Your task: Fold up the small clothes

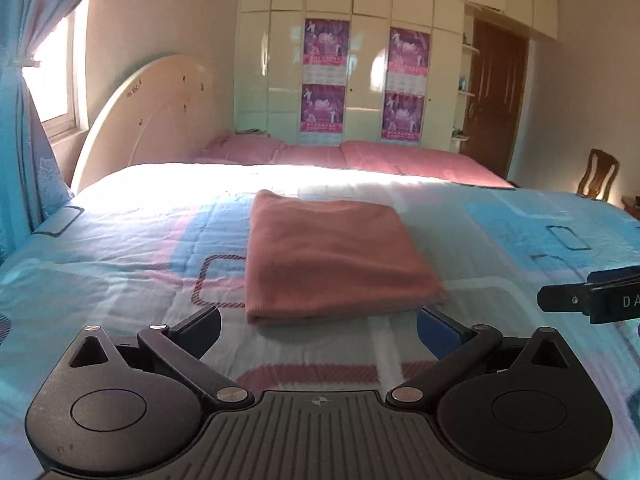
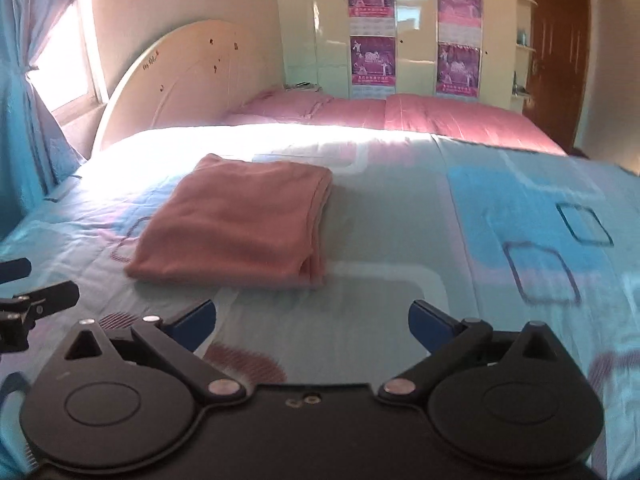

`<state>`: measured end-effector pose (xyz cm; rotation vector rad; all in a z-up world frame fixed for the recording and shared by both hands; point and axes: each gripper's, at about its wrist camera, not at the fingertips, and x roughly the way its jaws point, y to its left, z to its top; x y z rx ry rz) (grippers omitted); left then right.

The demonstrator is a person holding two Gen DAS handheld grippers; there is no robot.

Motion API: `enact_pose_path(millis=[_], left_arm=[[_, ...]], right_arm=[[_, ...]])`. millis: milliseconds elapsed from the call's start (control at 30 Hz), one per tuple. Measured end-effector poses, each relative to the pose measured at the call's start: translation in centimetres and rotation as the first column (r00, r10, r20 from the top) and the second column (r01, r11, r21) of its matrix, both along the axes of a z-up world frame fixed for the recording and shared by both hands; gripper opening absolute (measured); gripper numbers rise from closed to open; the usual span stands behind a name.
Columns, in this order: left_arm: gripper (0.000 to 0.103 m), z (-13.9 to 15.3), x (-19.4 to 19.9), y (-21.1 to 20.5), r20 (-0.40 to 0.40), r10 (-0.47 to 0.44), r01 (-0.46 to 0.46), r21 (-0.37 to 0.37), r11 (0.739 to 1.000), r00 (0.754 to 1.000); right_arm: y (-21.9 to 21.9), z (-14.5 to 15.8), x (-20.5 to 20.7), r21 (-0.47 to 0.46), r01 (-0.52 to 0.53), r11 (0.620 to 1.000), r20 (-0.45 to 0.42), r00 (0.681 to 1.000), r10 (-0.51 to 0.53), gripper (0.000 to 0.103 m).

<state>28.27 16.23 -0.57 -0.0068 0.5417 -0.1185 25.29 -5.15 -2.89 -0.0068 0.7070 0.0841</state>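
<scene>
A salmon-pink garment (image 1: 328, 256) lies folded into a flat rectangle on the patterned blue bedspread (image 1: 120, 248). My left gripper (image 1: 320, 328) hovers just short of its near edge, jaws wide open and nothing between them. In the right wrist view the same folded garment (image 2: 236, 220) sits ahead and to the left, its layered edges facing right. My right gripper (image 2: 312, 324) is open and empty above bare bedspread (image 2: 480, 220), apart from the cloth. A finger of the right gripper (image 1: 592, 296) shows at the right edge of the left wrist view, and part of the left gripper (image 2: 36, 304) at the left edge of the right wrist view.
Pink pillows (image 1: 360, 156) lie at the far side of the bed, against a cream headboard (image 1: 152, 116). A cream wardrobe with purple posters (image 1: 324, 76) stands behind. Blue curtains (image 1: 24, 160) hang at the window on the left. A brown door (image 1: 496, 96) and a wooden chair (image 1: 598, 174) are at the right.
</scene>
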Motion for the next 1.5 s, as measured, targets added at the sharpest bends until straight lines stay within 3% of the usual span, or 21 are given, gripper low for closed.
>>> enact_pose_path(millis=[300, 600, 967, 1500], left_arm=[[0.103, 3.8, -8.1, 0.4, 0.032, -0.017, 0.017, -0.008, 1.000, 0.999], [0.103, 6.2, -13.2, -0.1, 0.086, -0.047, 0.048, -0.013, 0.999, 0.995], [0.103, 7.6, -16.0, -1.3, 0.120, -0.070, 0.071, -0.006, 0.997, 0.990], [0.103, 8.2, -16.6, -1.4, 0.130, -0.069, 0.070, -0.005, 0.998, 0.989]], right_arm=[[1.6, 3.8, -9.7, 0.002, 0.031, 1.000, 0.080, 0.996, -0.031, 0.102], [2.8, 6.1, -14.7, -0.017, 0.048, 0.999, 0.133, 0.990, -0.045, 0.102], [2.5, 7.1, -17.2, -0.020, 0.077, 0.997, 0.167, 0.983, -0.072, 0.102], [2.6, 7.1, -17.8, -0.013, 0.080, 0.997, 0.180, 0.981, -0.076, 0.102]])
